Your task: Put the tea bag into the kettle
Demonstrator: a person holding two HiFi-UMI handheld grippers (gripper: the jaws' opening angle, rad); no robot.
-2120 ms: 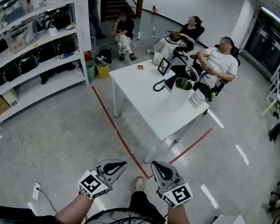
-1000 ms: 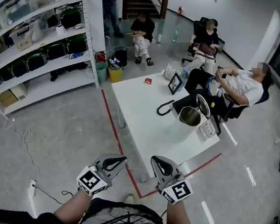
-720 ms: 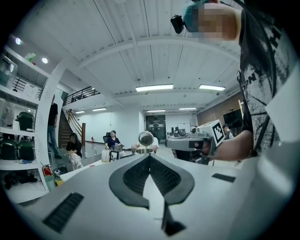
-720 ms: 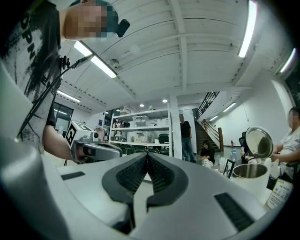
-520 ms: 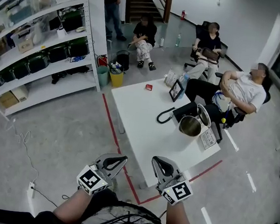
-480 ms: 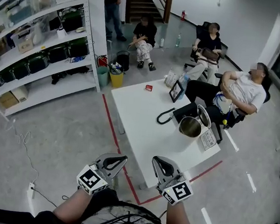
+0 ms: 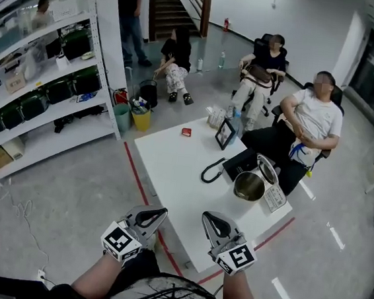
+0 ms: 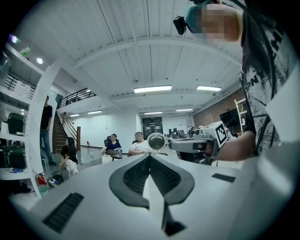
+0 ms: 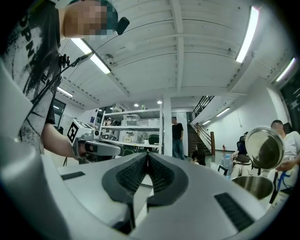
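Observation:
A small red tea bag [image 7: 186, 131] lies at the far left part of the white table [image 7: 177, 178]. The steel kettle [image 7: 249, 184] stands at the table's right side with its lid [image 7: 267, 168] tipped open. It also shows in the left gripper view as the kettle [image 8: 156, 140] and in the right gripper view as the kettle [image 9: 255, 185]. I hold my left gripper [image 7: 159, 212] and right gripper [image 7: 207, 218] side by side over the table's near corner, well short of both. Both are shut and hold nothing; the left gripper [image 8: 150, 156] and right gripper [image 9: 147, 154] jaws meet.
A black base with a looped cord [image 7: 212, 171], a standing frame [image 7: 226, 133] and a card sign [image 7: 275, 198] share the table. People sit on chairs [image 7: 313, 119] just beyond it. Shelving [image 7: 40, 90] fills the left. Red tape [image 7: 140, 184] marks the floor.
The table has come nearer and lower in the head view as the person walks up to it. Both grippers stay shut and level, now over the table's near corner.

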